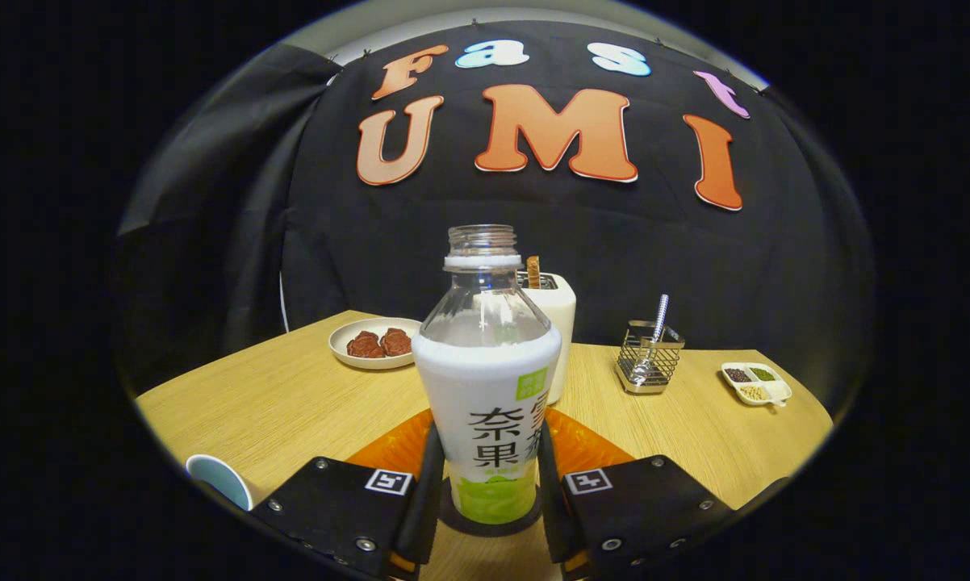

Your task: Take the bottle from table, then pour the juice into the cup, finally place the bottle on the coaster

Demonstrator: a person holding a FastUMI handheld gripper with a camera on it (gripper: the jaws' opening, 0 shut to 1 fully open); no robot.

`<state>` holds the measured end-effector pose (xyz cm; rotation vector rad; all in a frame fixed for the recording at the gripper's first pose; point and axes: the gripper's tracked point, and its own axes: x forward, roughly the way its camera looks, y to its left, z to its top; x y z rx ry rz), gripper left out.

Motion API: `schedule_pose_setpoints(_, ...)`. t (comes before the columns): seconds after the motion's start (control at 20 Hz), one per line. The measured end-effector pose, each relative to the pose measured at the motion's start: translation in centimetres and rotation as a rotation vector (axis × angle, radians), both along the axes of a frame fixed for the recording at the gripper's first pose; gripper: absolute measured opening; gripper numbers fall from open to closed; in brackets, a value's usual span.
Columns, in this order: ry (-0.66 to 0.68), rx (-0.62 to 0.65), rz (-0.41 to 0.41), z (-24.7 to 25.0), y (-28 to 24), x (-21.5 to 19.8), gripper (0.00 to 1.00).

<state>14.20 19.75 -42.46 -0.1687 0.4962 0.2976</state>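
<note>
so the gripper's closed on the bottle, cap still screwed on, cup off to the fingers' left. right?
One thing is off: the bottle has no cap. The gripper view shows its bare threaded neck open at the top. The rest holds: the gripper has both fingers pressed on the bottle's lower body, and the cup sits on the table to the left of the fingers.

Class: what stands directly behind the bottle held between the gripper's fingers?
Behind the bottle, which the gripper clamps, a white toaster stands, toast poking out. The bottle hides the toaster's left part.

Even, bright indoor light, sharp focus, glare on the bottle (485,379), edges bent by fisheye
</note>
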Motion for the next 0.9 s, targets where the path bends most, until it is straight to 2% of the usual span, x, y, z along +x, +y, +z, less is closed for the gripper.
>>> schedule_pose_setpoints(0.25, 0.031, 0.043, -0.002, -1.2, 0.8, -0.7, 0.54)
schedule_pose_setpoints(0.45, 0.000, 0.022, 0.026, -1.1, 1.0, -0.9, 0.62)
schedule_pose_setpoints(0.55, 0.036, 0.032, 0.019, -1.5, 0.7, -1.4, 0.65)
schedule_pose_setpoints(0.65, 0.061, 0.044, 0.009, -1.3, 0.2, -1.7, 0.72)
schedule_pose_setpoints(0.7, 0.059, 0.045, 0.003, -0.8, -0.1, -1.7, 0.80)
schedule_pose_setpoints(0.9, 0.009, 0.068, -0.005, 2.5, -0.8, -2.1, 0.91)
